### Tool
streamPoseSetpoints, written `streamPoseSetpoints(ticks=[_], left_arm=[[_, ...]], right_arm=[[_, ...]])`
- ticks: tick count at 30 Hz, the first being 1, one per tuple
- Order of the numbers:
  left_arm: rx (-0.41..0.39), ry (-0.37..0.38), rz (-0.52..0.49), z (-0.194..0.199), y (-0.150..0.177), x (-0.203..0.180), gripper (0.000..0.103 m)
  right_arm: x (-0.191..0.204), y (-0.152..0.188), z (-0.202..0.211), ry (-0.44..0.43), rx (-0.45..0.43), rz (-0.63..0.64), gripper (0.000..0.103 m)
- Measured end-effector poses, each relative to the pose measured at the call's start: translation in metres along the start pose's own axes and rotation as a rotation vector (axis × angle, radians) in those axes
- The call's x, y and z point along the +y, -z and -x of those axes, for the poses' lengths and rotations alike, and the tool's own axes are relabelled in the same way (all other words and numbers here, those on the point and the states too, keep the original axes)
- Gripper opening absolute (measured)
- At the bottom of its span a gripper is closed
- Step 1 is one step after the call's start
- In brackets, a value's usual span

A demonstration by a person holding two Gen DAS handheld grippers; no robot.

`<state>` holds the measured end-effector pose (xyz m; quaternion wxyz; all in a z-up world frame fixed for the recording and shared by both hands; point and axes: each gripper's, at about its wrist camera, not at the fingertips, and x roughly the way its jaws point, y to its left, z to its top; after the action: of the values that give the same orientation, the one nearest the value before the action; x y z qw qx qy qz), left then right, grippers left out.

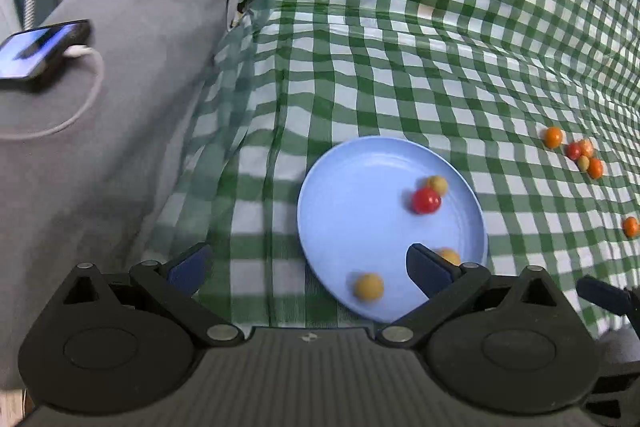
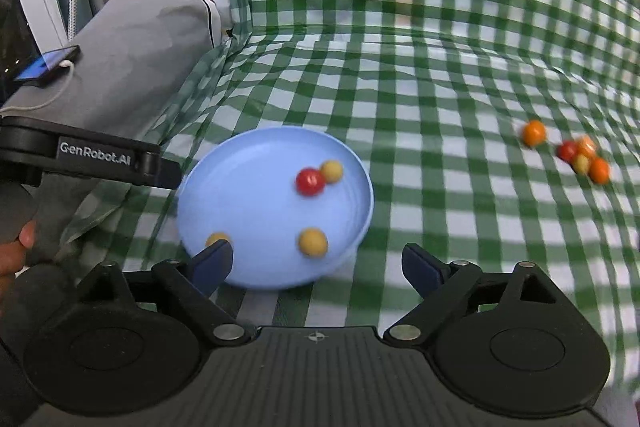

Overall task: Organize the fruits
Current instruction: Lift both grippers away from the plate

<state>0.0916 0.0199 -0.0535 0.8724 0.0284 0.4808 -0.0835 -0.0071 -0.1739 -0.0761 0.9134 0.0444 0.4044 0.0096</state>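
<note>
From the left wrist, the left gripper hangs with jaws spread and empty over the near rim of the blue plate; a red cherry tomato and three yellow ones lie inside — a collecting dish, apparently. From the right wrist, the right gripper is likewise spread, empty; a loose cluster of tomatoes waits on the checked cloth, well apart.

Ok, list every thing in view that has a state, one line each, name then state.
Left hand-held gripper: open, nothing between its fingers.
Right hand-held gripper: open, holding nothing.
Blue plate: flat on the cloth, holding four small fruits, one red and three yellow.
Loose fruits: on the checked cloth to the plate's right, not yet gathered.
Phone: screen lit, white cable plugged in, lying on the grey cushion.
</note>
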Motion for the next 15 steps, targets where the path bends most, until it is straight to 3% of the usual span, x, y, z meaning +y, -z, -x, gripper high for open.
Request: streamPoseSetpoints(ticks=[7,15], left_arm=[[-0.010,-0.011,-0.033,0.058,0.011,-0.011,0.103],[-0.002,0.043,-0.034,0.097,0.022,-0.028,0.103]], right_arm=[[-0.012,0.016,0.064,0.014,-0.031,-0.153,0.094],[-0.024,0.027,0.111,0.007,-0.093,-0.253,0.096]])
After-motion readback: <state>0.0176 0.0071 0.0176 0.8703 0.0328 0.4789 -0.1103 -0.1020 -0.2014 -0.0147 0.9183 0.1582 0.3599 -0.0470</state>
